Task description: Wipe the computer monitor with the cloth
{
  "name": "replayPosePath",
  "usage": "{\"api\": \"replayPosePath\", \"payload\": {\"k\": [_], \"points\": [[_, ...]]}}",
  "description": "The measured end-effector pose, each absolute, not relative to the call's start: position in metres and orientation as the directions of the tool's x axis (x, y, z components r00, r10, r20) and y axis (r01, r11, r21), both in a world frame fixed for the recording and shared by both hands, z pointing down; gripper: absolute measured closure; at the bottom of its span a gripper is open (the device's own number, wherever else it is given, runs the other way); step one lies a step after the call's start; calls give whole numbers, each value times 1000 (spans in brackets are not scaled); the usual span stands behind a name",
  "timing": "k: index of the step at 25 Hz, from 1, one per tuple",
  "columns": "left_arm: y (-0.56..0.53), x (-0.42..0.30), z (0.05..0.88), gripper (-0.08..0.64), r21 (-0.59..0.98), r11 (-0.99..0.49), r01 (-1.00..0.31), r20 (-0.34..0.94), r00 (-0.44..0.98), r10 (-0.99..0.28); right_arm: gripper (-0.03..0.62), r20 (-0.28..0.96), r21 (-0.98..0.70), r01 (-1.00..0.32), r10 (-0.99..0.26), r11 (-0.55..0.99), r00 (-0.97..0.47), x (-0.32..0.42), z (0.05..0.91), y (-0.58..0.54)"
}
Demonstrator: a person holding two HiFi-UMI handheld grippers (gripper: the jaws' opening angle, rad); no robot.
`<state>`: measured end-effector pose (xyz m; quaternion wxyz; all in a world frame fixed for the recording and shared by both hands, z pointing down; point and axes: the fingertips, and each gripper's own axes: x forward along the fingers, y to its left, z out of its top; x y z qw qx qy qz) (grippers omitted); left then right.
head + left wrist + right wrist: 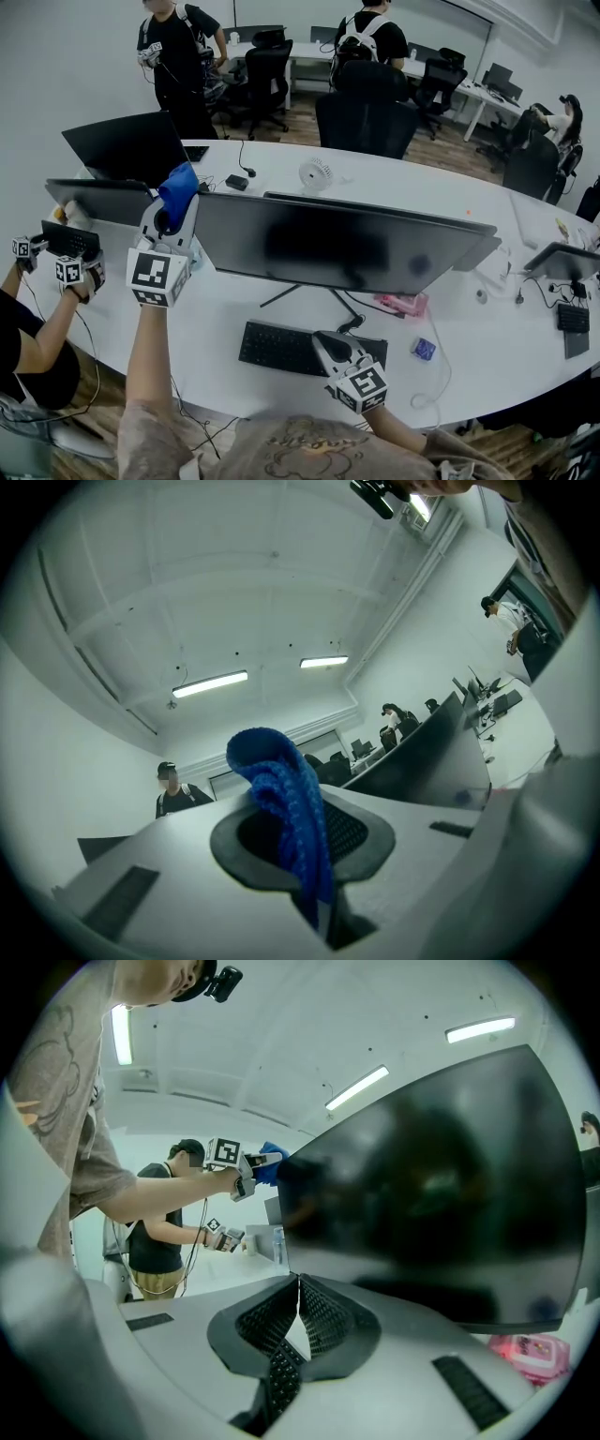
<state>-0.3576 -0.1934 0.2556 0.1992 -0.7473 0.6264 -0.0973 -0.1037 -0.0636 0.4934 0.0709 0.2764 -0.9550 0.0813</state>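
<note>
- Step in hand: the left gripper [176,204] pinches a blue knitted cloth [178,186] between its jaws. Its own view shows a fold of the cloth standing up out of the clamp.
- The cloth is raised at the upper left corner of the wide black flat-screen computer monitor [337,246]. Whether it touches the panel cannot be told.
- The monitor stands on the white curved desk [487,361], behind a black keyboard [277,347].
- The right gripper [323,339] is low over the keyboard, its jaws pressed together at the tips with nothing between them.
- Judgement: the wipe appears to be at its start, and no part of the screen can be confirmed as cleaned.
- Next move calls for laying the cloth flat on the glass and sweeping rightward with light, even pressure. The thin stand may rock, so the free gripper could steady the frame.
- Writing: no brand is legible on the monitor. The gripper cubes carry black-and-white square markers only. Print on the pink packet [405,303] is too small to read.
</note>
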Motion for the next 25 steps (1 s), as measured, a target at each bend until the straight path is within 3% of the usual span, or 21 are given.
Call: {"api": "replayPosePath", "payload": {"k": [25], "points": [[-209,-218,256,512,-421,-247,-873,-80,307,-948,572,162,-120,-583,-564,803,-810,4,486,-70]]}}
